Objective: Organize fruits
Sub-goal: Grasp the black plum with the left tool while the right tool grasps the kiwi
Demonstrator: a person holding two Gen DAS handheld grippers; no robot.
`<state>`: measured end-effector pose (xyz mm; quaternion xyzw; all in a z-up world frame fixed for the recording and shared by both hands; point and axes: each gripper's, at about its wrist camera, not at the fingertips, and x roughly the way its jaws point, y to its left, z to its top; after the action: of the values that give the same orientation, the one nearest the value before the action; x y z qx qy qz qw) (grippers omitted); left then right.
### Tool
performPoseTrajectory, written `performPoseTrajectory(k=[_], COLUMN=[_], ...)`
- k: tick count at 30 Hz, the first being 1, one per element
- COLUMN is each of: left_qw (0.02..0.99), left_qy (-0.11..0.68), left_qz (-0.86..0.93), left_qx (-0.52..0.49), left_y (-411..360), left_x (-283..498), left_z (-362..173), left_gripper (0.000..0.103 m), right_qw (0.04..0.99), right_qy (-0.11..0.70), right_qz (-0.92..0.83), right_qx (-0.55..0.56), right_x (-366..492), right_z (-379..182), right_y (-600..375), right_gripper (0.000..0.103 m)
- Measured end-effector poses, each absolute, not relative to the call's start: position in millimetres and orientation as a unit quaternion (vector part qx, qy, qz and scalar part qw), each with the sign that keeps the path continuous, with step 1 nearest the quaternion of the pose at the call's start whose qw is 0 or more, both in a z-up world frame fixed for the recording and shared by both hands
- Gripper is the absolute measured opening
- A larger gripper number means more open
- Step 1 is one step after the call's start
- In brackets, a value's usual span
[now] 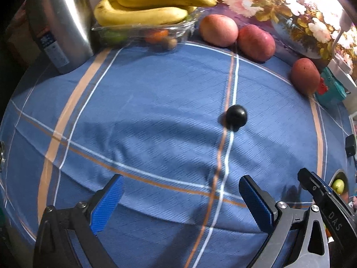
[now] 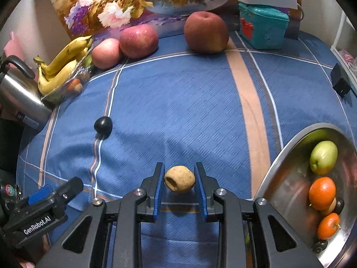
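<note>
My right gripper (image 2: pixel 179 179) is shut on a small tan fruit (image 2: pixel 179 179) with a hollow end, held above the blue cloth, left of a steel bowl (image 2: pixel 287 156). The bowl holds a green apple (image 2: pixel 323 157), two oranges (image 2: pixel 322 193) and small dark fruits. My left gripper (image 1: pixel 180 193) is open and empty above the cloth; it also shows in the right wrist view (image 2: pixel 53 197). A small black fruit (image 1: pixel 236 115) (image 2: pixel 103 125) lies on the cloth ahead of it. Three red apples (image 1: pixel 218 30) (image 2: pixel 138 41) stand at the back. Bananas (image 1: pixel 142 11) (image 2: pixel 60 67) rest on a clear tray (image 1: pixel 142 30) of small fruits.
A steel kettle (image 1: pixel 60 22) (image 2: pixel 20 98) stands at the back left beside the tray. A teal box (image 2: pixel 262 26) (image 1: pixel 330 87) and a floral picture (image 2: pixel 125 4) line the back. A black adapter (image 2: pixel 340 82) lies at the right edge.
</note>
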<state>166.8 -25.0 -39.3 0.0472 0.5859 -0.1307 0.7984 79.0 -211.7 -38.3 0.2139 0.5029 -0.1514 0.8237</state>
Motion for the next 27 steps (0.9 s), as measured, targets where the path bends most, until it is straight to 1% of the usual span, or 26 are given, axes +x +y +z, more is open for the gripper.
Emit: performPoseTrajectory(k=[7,16,18,20,22,24,27], left_qw=[0.798,0.787,0.782,0.78,0.78,0.778,0.778], left_qy=[0.579,0.582,0.587,0.587,0.586,0.588,0.589], left_qz=[-0.161,-0.199,-0.205,-0.21,-0.211,-0.213,-0.209], left_qx=[0.042,0.043,0.046,0.049,0.056,0.058,0.063], left_y=[-49.9,-87.7,-94.6,-103.5,-110.6,-116.7,-123.7], left_x=[183.1,208.4,213.5,218.9,222.3,225.6,229.9], left_z=[-38.3,-48.2,-51.4,-53.4,-55.1,-58.0,-61.9], left_gripper=[0.103,0.1,0.094,0.092,0.087,0.077,0.069], right_qw=[0.827,0.835,0.835,0.837,0.841,0.843,0.846], right_qy=[0.492,0.479,0.475,0.469,0.463,0.458,0.454], right_qz=[-0.162,-0.177,-0.178,-0.18,-0.182,-0.181,-0.18], right_qx=[0.217,0.206,0.211,0.215,0.214,0.215,0.214], right_x=[84.9,94.7,95.0,93.9,93.9,94.2,96.1], right_z=[-36.0,-37.3,-37.6,-35.7,-33.1,-31.1,-29.5], right_y=[-224.5,-243.5,-248.1,-253.5,-256.6,-258.7,-259.2], right_gripper=[0.028,0.028,0.028,0.028,0.028,0.028,0.028])
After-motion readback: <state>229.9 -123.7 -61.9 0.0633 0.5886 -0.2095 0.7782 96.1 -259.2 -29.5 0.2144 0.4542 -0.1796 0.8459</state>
